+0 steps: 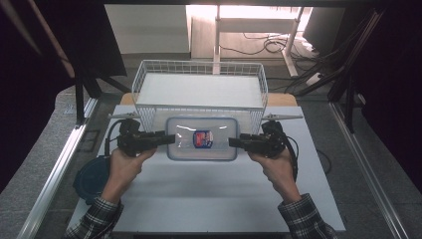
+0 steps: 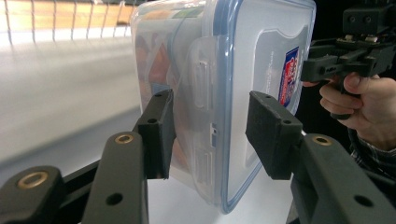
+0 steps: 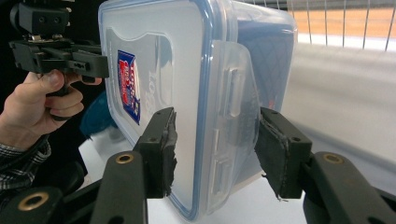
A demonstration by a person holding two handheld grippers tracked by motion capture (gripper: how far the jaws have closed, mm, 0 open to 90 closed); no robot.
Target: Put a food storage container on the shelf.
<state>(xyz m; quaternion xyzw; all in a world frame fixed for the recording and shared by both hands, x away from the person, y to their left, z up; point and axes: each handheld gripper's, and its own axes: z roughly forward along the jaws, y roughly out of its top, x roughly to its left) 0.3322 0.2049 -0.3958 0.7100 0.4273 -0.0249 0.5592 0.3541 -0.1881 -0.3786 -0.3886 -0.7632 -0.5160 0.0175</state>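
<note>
Dark blue round object (image 1: 89, 175): lies at the left edge of the white table (image 1: 209, 199), near side, partly behind the person's left forearm; what it is cannot be told.
Left hand (image 1: 122, 164): comes in from the near edge in a plaid sleeve and holds the left gripper by its handle.
Left gripper (image 1: 170, 139): points right, level with the table. In the left gripper view its 2 black jaws sit on either side of the container's left end, 1 on the lid face and 1 on the underside, at the side latch. The underside pad touches the wall; the lid-side pad looks to rest on the lid, but a thin gap cannot be ruled out. The jaws stand about half wide, closed on the box.
Clear plastic food container (image 1: 201, 138): a rectangular box with a blue-rimmed snap lid and a red and blue label (image 1: 201, 139) at the centre. It hangs between the 2 grippers at the middle of the scene, above the white table and just near of the wire basket.
White wire basket (image 1: 149, 82): stands at the far side of the table, behind the container, with a pale flat floor.
Right gripper (image 1: 232, 142): points left, facing the other gripper. In the right gripper view its 2 jaws clamp the container's right end across lid and base at the latch, about half wide.
Right hand (image 1: 276, 167): reaches in from the near right, plaid sleeve, wrapped round the gripper's handle.
</note>
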